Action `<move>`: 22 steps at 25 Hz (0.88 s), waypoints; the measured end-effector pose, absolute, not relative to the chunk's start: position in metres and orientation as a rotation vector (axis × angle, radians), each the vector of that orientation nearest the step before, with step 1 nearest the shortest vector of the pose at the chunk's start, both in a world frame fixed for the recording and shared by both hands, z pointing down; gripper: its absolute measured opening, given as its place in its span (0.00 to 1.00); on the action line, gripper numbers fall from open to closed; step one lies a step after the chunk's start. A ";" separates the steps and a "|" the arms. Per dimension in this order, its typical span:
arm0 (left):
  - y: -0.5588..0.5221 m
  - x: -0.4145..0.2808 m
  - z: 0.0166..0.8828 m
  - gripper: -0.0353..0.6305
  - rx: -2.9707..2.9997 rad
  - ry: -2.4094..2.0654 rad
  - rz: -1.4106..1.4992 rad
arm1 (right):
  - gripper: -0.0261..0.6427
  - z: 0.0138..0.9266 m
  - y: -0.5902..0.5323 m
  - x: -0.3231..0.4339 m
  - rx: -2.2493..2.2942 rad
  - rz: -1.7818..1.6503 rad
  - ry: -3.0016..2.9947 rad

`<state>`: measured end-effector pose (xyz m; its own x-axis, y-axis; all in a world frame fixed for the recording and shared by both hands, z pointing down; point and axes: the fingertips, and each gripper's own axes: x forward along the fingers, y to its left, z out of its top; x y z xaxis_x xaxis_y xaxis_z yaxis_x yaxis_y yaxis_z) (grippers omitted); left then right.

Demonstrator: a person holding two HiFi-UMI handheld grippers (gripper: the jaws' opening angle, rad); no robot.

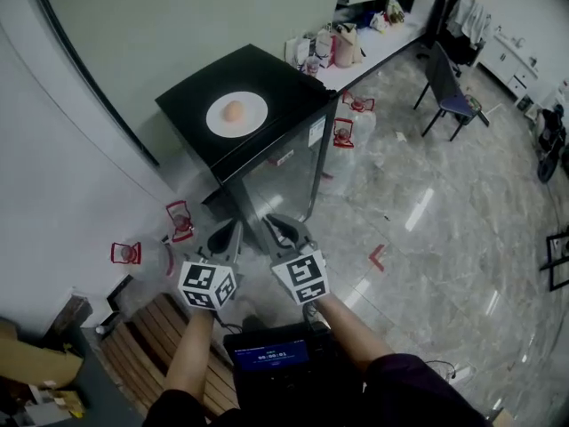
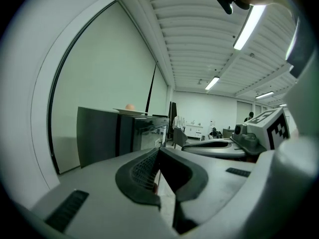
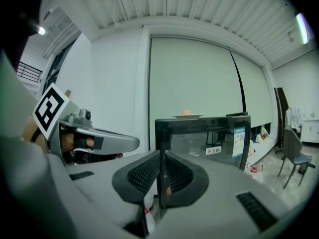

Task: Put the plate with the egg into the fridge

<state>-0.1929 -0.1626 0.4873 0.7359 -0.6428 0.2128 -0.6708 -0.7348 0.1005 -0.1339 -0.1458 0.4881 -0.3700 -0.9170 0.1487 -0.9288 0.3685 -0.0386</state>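
Nothing is done yet: plate (image 1: 252, 124) with egg (image 1: 234, 110) sits on the shut fridge (image 1: 286, 165); left gripper (image 1: 229, 235) and right gripper (image 1: 283, 229) are empty, jaws pressed together.

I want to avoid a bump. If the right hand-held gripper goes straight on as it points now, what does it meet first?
Probably the fridge, at its glass front near the left edge in the right gripper view, well below the plate on top. Depth is hard to judge.
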 end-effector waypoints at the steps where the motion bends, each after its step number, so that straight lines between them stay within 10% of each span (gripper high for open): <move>1: -0.167 -0.199 0.492 0.07 2.775 -1.027 0.258 | 0.07 0.499 -0.150 -0.140 1.731 0.194 -2.476; 22: -0.230 -0.264 0.576 0.07 2.878 -0.555 0.343 | 0.21 0.629 -0.237 -0.178 2.309 0.310 -1.709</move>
<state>-0.2636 -0.2297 0.5761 0.9033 -0.3413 0.2601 -0.3853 -0.9119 0.1415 -0.1784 -0.2372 0.6289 0.2888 -0.9036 0.3163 -0.9572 -0.2798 0.0748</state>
